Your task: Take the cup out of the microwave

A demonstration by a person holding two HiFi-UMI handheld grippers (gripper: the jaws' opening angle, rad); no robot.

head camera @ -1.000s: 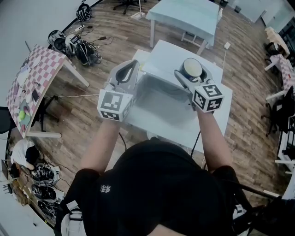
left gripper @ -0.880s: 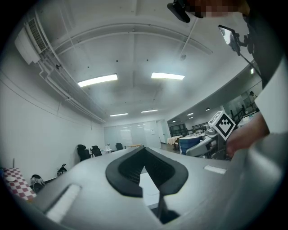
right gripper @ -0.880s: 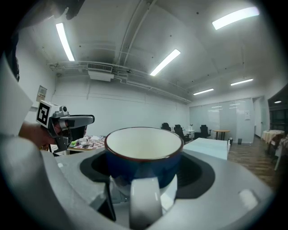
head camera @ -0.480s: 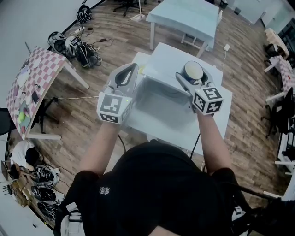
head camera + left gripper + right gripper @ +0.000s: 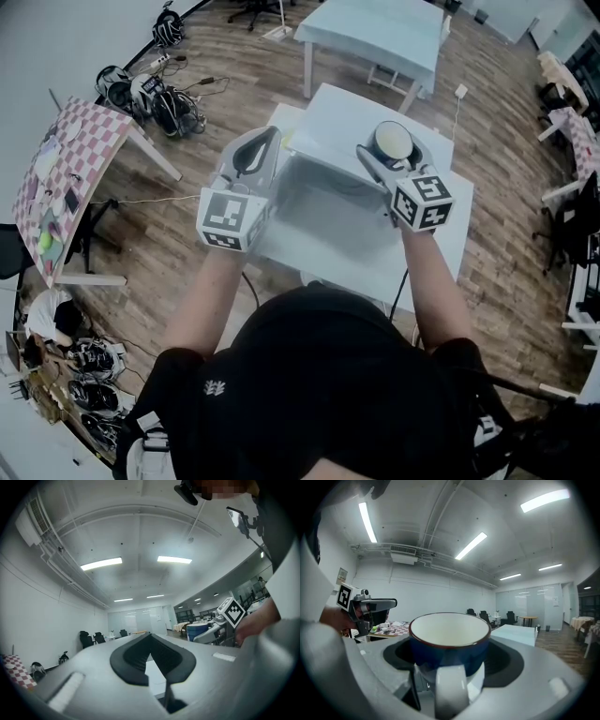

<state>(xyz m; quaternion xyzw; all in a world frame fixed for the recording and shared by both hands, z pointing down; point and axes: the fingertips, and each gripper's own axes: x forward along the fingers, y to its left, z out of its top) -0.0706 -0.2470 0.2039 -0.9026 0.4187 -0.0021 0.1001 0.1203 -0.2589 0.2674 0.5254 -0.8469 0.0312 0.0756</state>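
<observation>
Cup: blue outside, white inside; cup (image 5: 450, 641) stands upright, mouth up, long axis vertical, above the white microwave (image 5: 323, 211) on the worktop (image 5: 441, 239).
Right gripper: right gripper (image 5: 397, 132) has its fingers clamped on the cup's sides.
Left gripper: left gripper (image 5: 149, 635) has its fingers together at the tips, with nothing between them.
Head view only: cup from above, a pale disc.
Right gripper view only: the cup's dark rim and empty inside.
Hard to tell: whether the pale strip facing that camera is its handle; the microwave's door and opening.
</observation>
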